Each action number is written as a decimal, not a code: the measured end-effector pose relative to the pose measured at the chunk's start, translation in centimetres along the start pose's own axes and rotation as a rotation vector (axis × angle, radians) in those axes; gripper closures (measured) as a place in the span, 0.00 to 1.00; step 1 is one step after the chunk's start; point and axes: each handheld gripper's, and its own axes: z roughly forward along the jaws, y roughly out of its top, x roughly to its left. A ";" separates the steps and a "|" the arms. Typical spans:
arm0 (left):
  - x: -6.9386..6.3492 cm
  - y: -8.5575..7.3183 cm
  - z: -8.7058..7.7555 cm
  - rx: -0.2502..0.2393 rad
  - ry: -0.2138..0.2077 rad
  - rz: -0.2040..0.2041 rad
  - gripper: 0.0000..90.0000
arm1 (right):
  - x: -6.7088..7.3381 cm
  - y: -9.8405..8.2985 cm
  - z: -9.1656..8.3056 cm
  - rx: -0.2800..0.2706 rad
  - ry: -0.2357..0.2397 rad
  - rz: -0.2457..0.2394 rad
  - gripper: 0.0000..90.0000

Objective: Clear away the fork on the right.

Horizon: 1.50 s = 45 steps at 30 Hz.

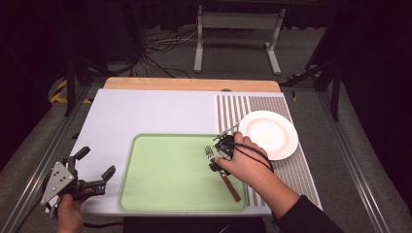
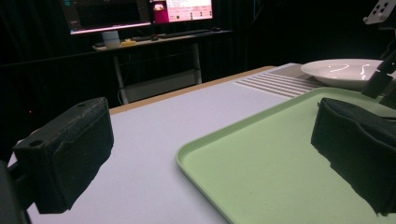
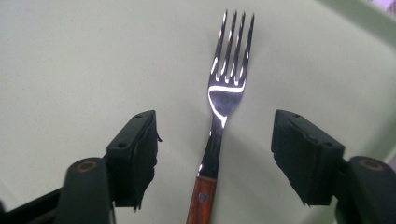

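Nearest the person, the left gripper (image 1: 92,172) hovered with jaws wide and empty just off the green tray's (image 1: 160,194) left edge. On the tray's right side lay a wooden-handled fork (image 3: 219,121), untouched between the right gripper's (image 3: 215,158) parted jaws. Beyond the tray's far right corner sat a white plate (image 1: 272,136).

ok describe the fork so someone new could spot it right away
Find the green tray on the white table. The fork lies by its right edge, between the open right gripper jaws. It has a wooden handle, tines pointing away from the person.
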 end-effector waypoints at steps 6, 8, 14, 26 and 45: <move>0.0 0.0 0.0 0.000 0.002 0.003 0.00 | -0.3 0.2 -0.1 -0.084 0.056 -0.129 0.43; 0.0 0.0 0.0 0.000 0.002 0.000 0.00 | -0.5 0.2 -0.3 -0.152 0.077 -0.187 0.59; 0.0 0.0 0.0 0.000 0.002 0.001 0.00 | -0.8 0.0 -0.1 -0.190 0.107 -0.270 0.87; 0.0 0.0 0.1 0.001 0.002 0.001 0.00 | -0.8 -0.3 1.7 -0.160 0.124 -0.326 1.00; 0.0 0.0 0.1 0.001 0.004 0.001 0.00 | -1.0 -0.6 3.2 -0.111 0.118 -0.332 1.00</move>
